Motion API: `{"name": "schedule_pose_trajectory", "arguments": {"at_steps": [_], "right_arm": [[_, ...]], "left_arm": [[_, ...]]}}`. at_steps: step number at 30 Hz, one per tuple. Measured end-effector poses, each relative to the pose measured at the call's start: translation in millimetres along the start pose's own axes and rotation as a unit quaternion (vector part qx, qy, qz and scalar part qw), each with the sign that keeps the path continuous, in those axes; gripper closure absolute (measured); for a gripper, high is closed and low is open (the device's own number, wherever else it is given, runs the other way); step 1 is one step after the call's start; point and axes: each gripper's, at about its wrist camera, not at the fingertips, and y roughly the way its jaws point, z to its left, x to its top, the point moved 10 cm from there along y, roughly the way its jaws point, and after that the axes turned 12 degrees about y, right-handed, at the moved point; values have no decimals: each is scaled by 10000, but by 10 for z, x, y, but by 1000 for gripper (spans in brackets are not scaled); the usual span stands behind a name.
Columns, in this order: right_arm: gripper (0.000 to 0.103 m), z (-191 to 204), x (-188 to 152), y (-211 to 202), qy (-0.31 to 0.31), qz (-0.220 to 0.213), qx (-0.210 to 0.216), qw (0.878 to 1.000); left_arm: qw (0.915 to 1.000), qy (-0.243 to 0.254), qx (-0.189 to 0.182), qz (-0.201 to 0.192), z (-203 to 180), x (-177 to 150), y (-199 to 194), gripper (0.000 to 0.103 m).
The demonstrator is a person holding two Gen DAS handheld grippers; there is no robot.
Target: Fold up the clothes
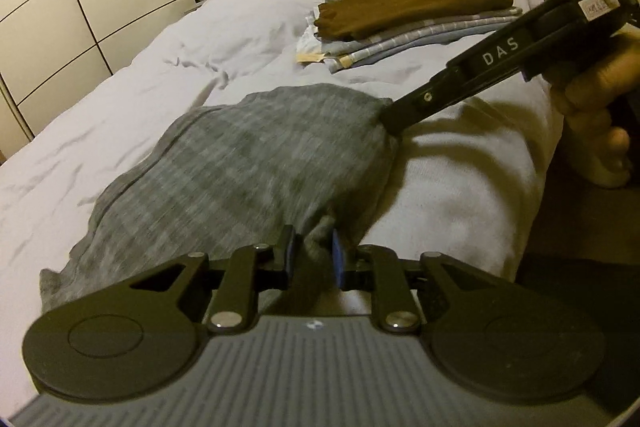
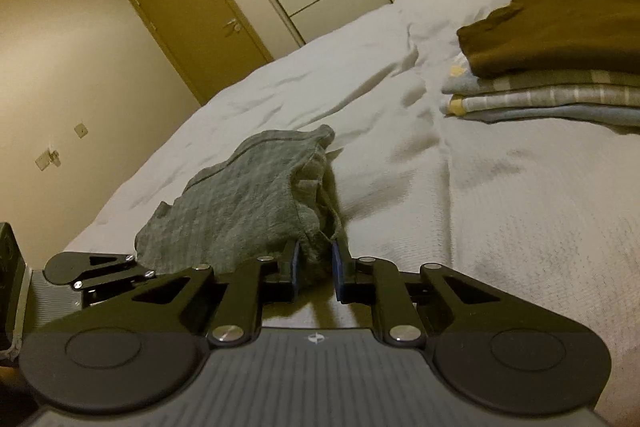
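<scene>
Motion blur smears the grey garment (image 1: 240,163) in the left wrist view, so its weave is unreadable. Beyond it, the brown top (image 2: 568,23) and the folded stack (image 2: 560,99) beneath run off the right wrist view's edge.

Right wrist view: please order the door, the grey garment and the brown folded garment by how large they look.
1. Grey garment, nearest the camera, so nearness inflates it.
2. Brown folded garment, cut off by the frame edge; close to the first.
3. Door.

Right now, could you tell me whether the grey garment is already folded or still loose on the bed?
Still loose: the grey garment lies rumpled and uneven, an edge pinched in each gripper's jaws, unlike the flat folded stack beyond.
</scene>
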Motion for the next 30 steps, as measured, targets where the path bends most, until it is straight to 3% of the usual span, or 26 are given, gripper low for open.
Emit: {"name": "schedule_pose_trajectory", "arguments": {"at_steps": [7, 11, 16, 21, 30], "right_arm": [[87, -52, 57, -216, -65, -347, -424, 9985], [87, 272, 115, -333, -754, -535, -253, 9954], [87, 651, 18, -29, -1517, -334, -9, 9879], [99, 452, -176, 381, -1965, 137, -576, 9787], [103, 319, -175, 334, -2066, 99, -755, 9755]], "left_arm": [[9997, 18, 204, -135, 76, -18, -239, 86], [9988, -80, 366, -325, 206, 92, -318, 86], [9986, -153, 473, -187, 325, 155, -63, 87], [9991, -285, 293, 135, 271, 6, 210, 88], [9988, -432, 236, 81, 280, -134, 162, 88]]}}
